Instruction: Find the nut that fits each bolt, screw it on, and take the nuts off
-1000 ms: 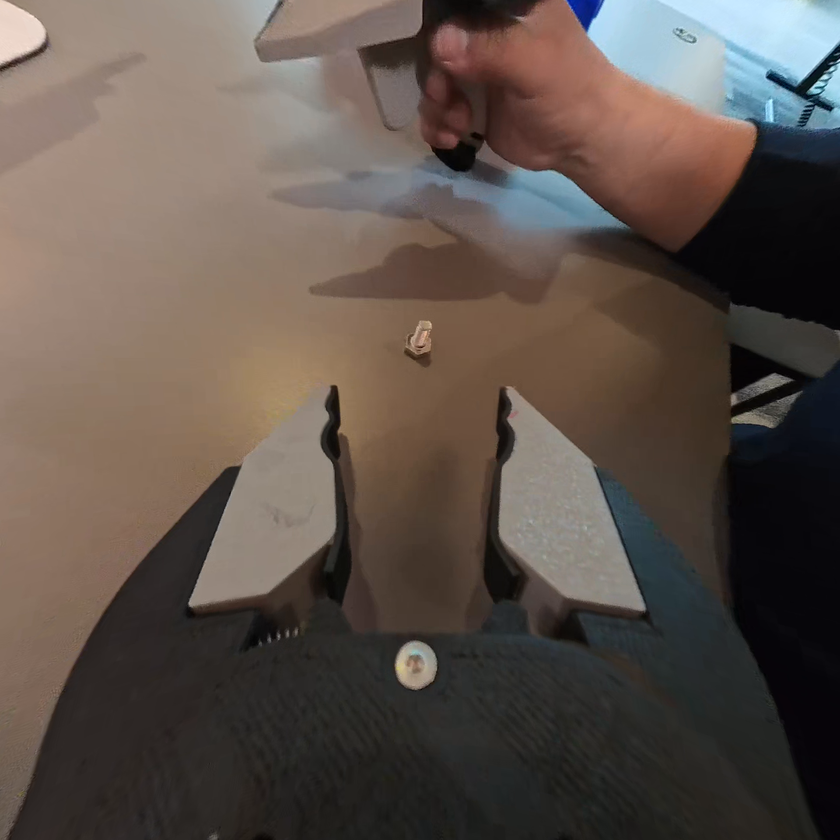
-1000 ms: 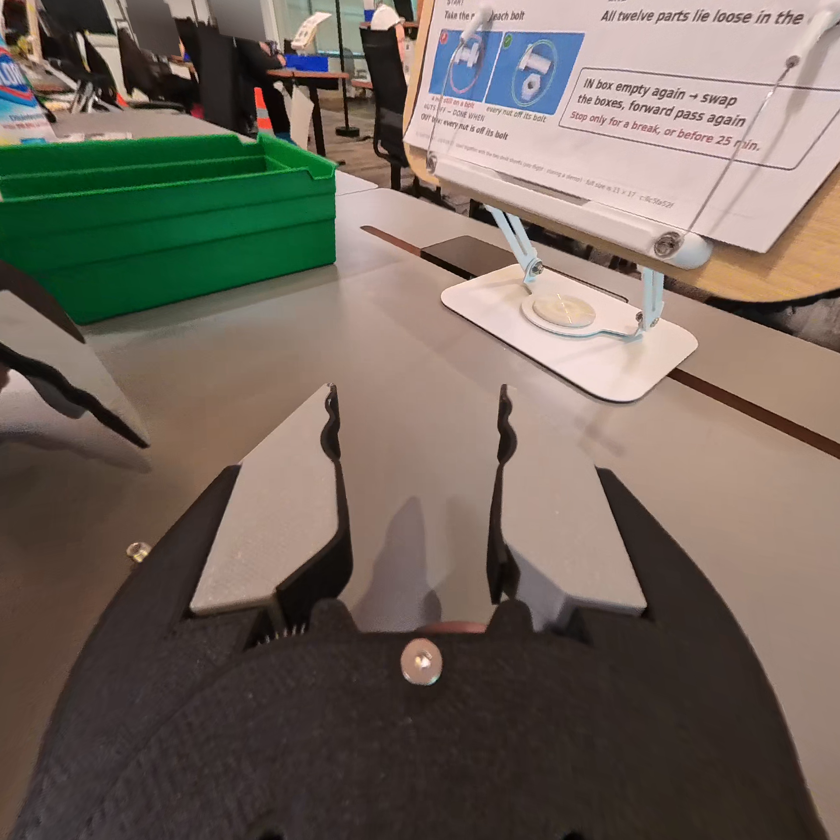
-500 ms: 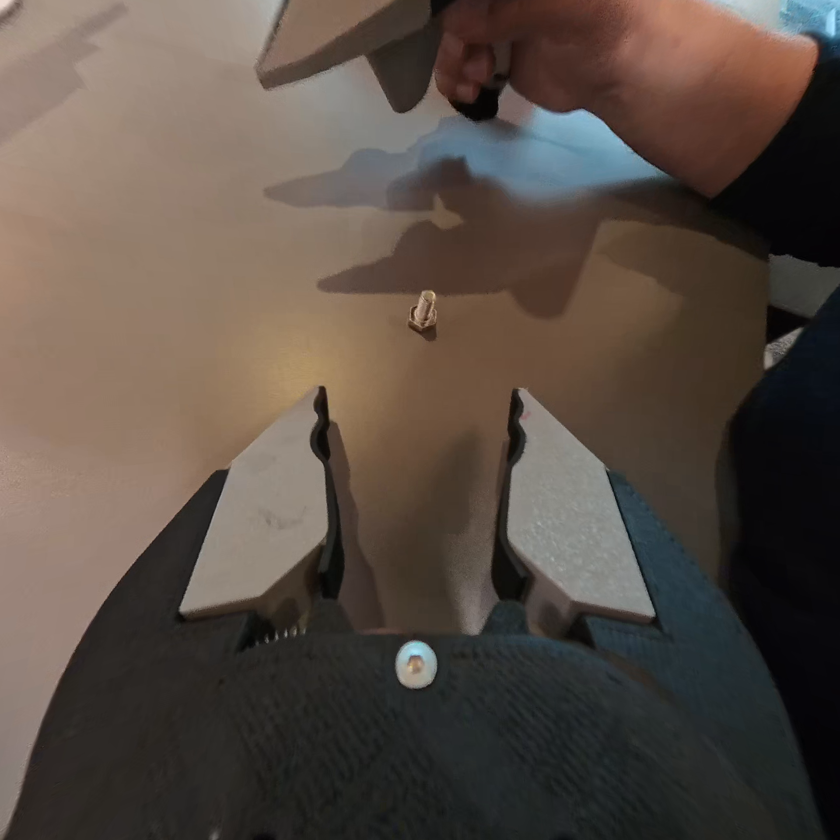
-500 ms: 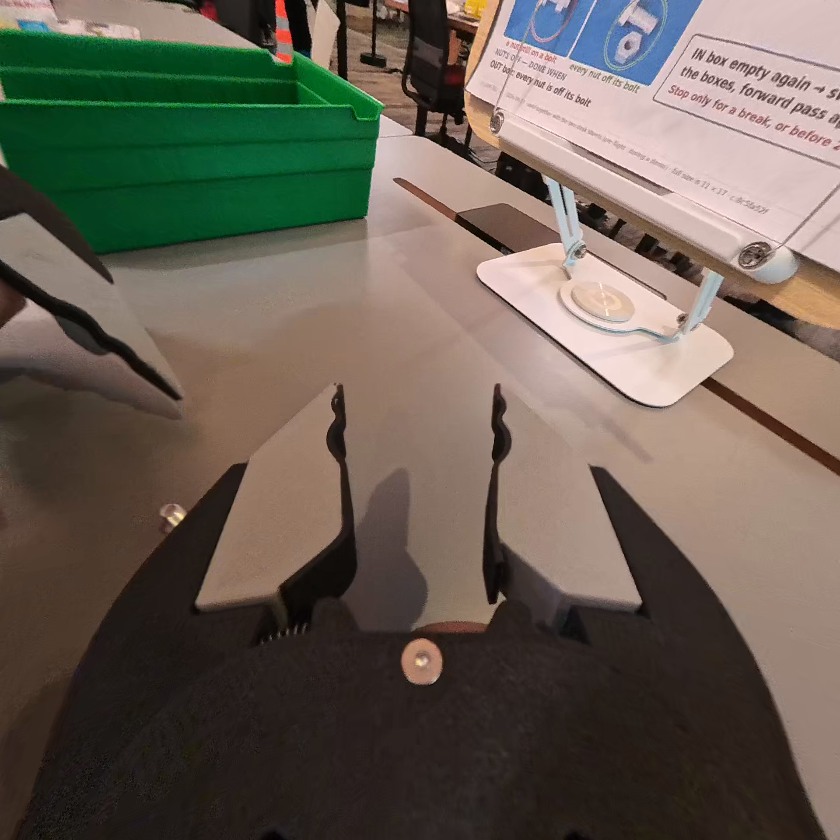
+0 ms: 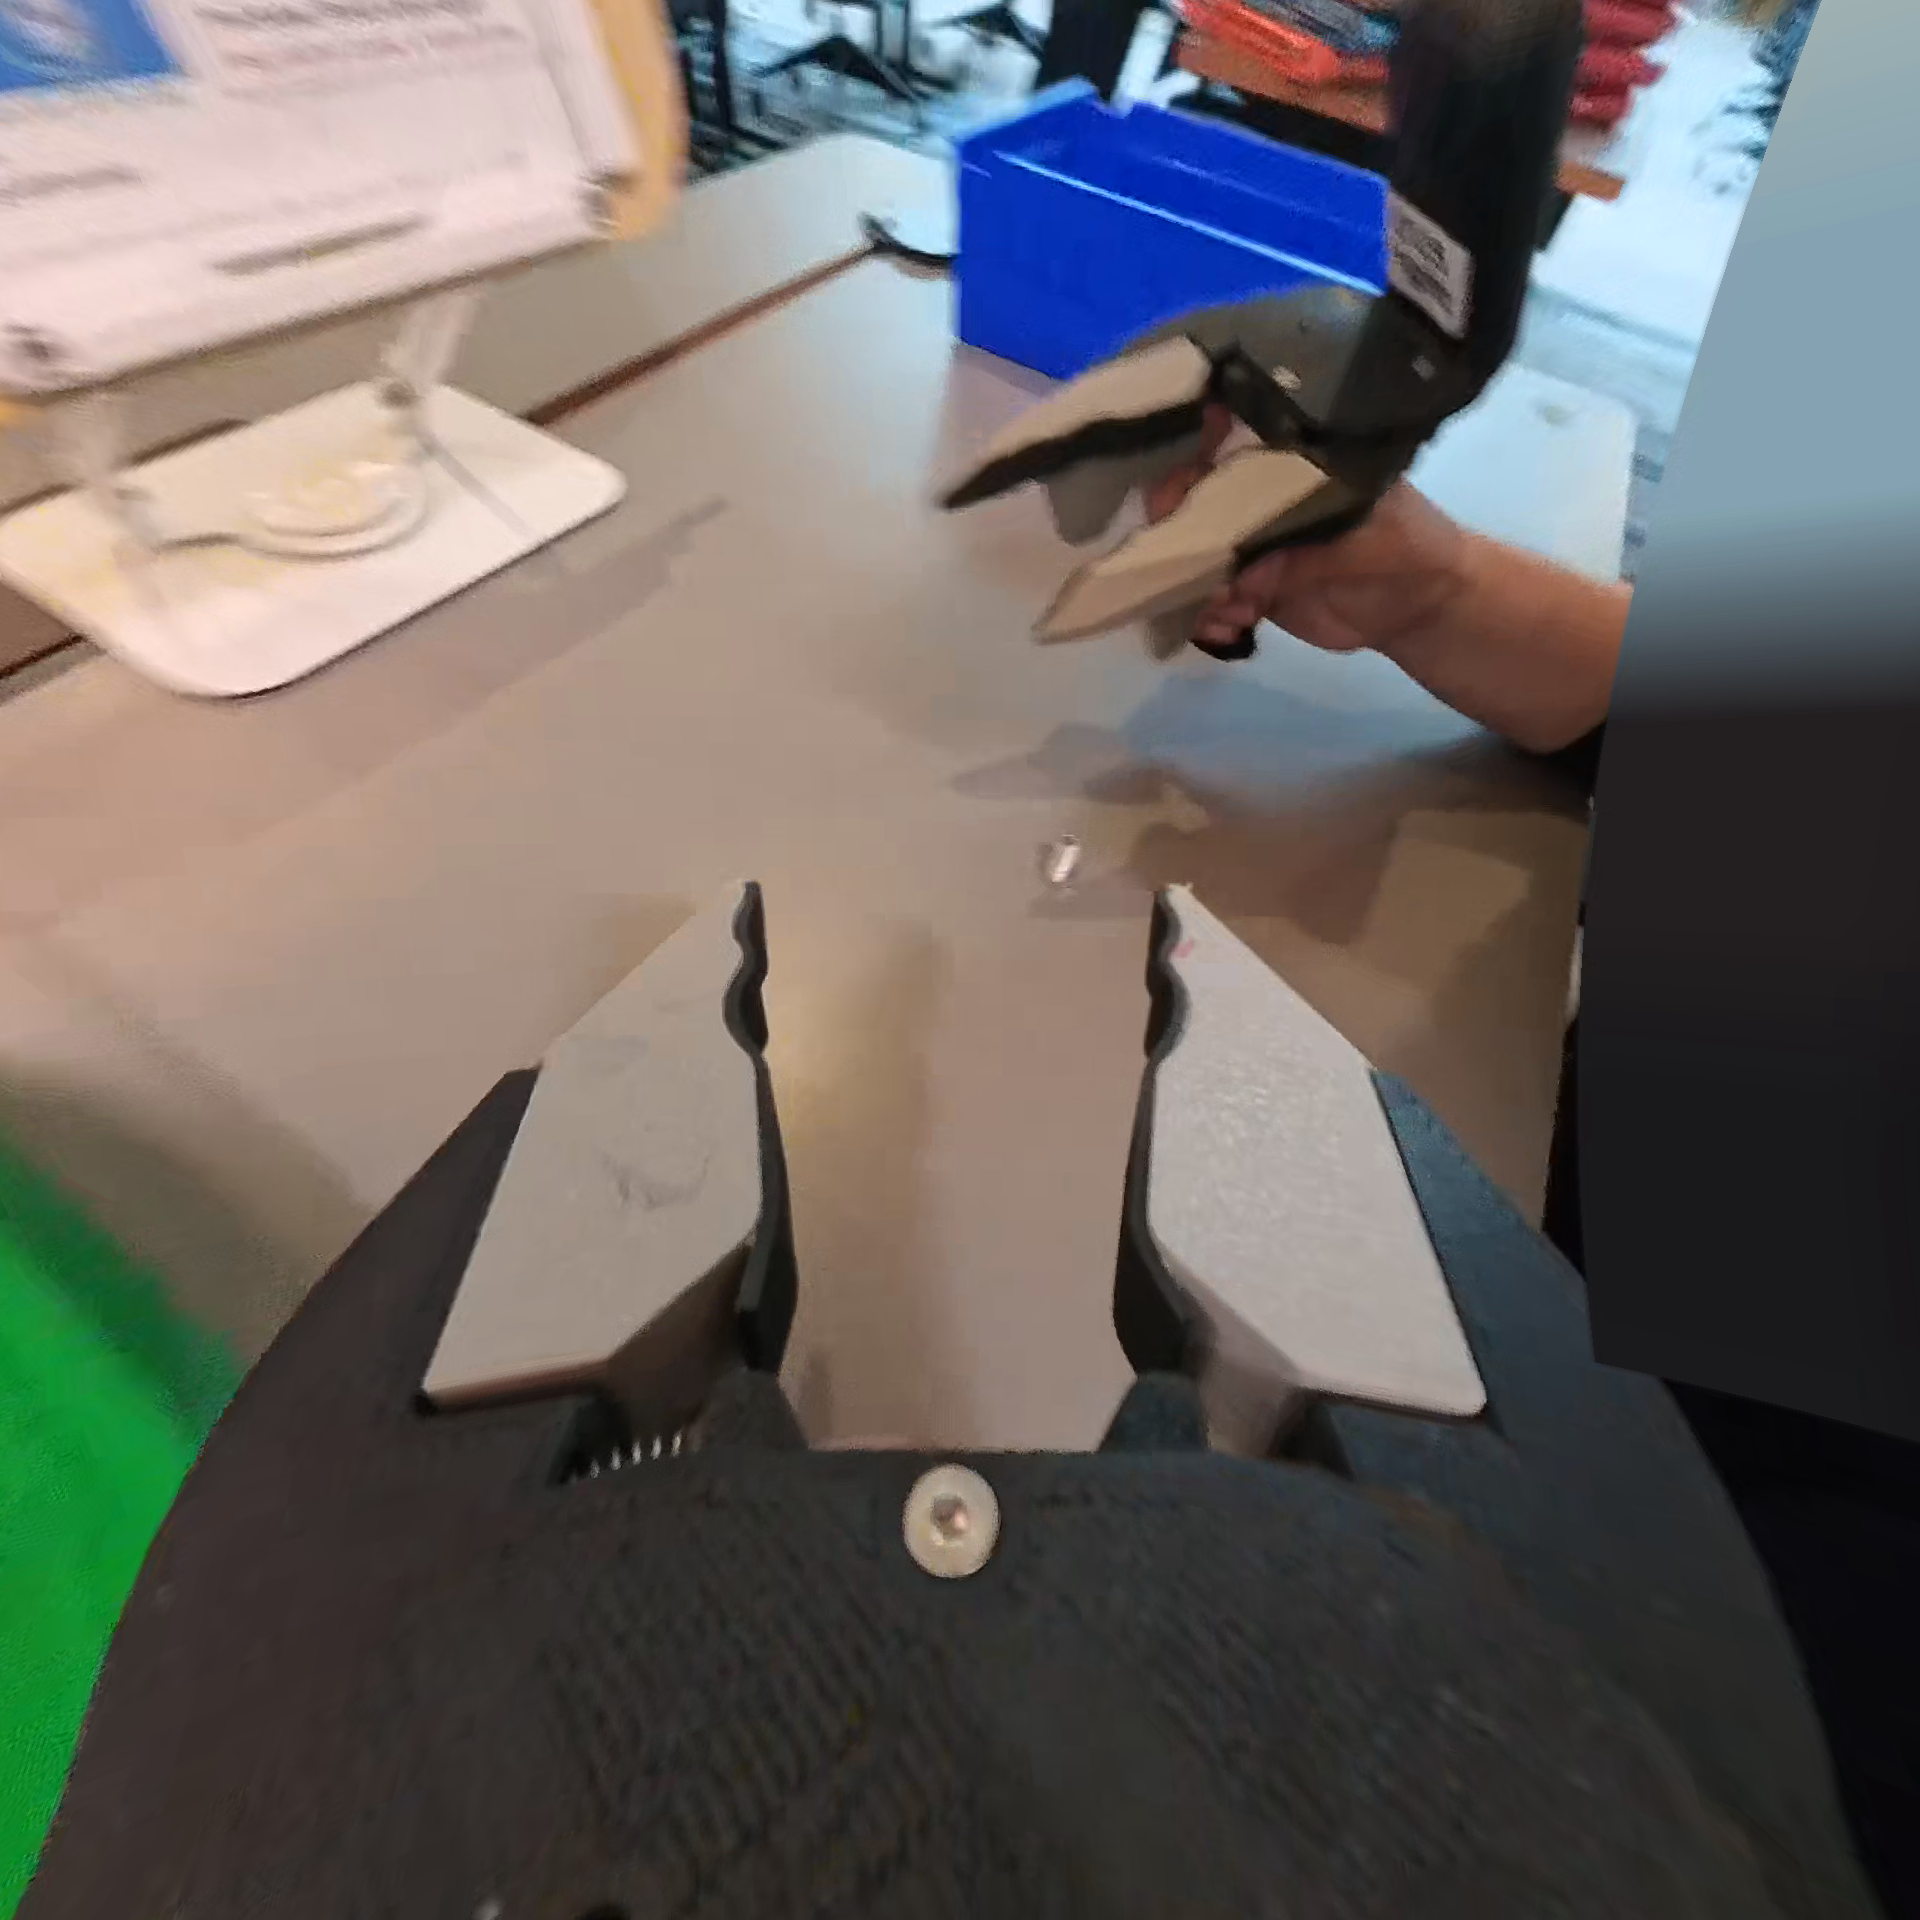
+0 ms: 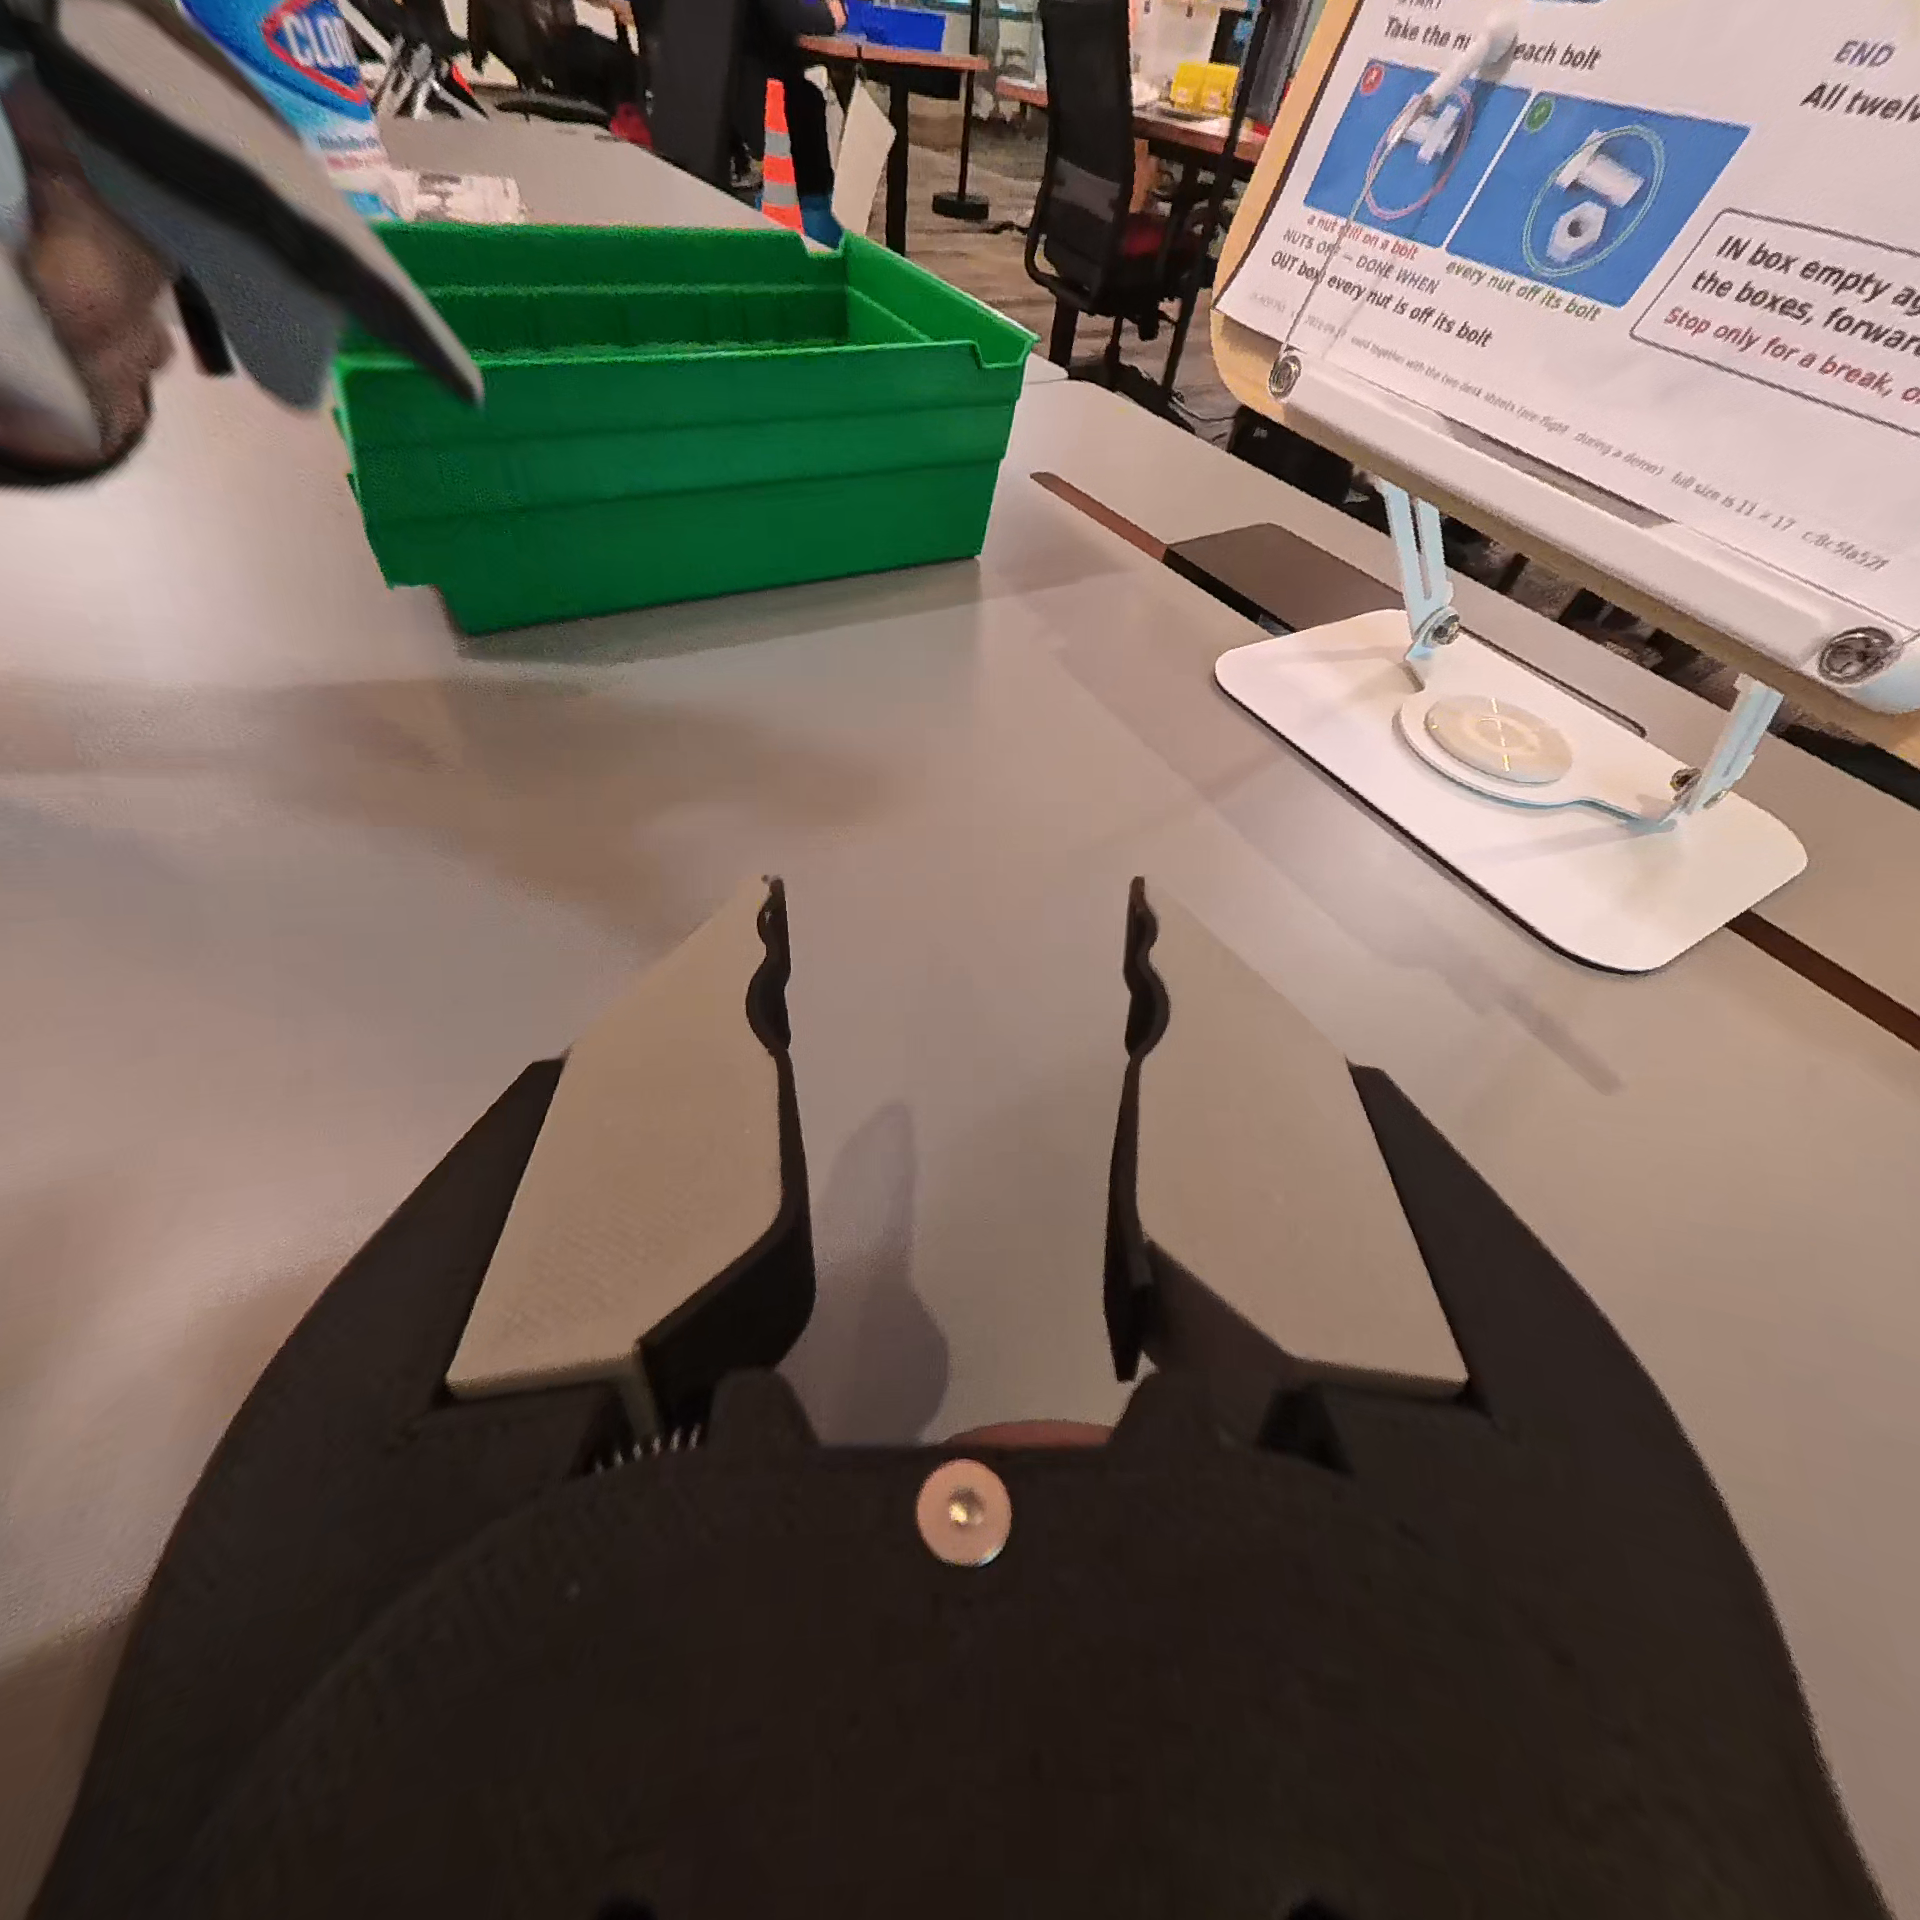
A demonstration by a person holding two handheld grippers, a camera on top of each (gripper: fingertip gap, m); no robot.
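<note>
One bolt (image 5: 1062,858) stands alone on the desk (image 5: 623,831), just ahead of your left tool (image 5: 956,894), nearer its right finger (image 5: 1247,1039); both tools gape wide and empty; centre the left on the bolt, lower, close gently; keep the right tool (image 6: 951,894) clear.

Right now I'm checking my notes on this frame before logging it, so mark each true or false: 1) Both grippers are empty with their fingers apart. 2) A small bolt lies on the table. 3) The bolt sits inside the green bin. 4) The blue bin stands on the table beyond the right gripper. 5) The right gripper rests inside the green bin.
1) True: the left gripper and right gripper both stand open, holding nothing.
2) True: the bolt lies on the table.
3) False: it lies on the bare tabletop, away from the green bin.
4) True: the blue bin stands there.
5) False: it hangs over the table.
</note>
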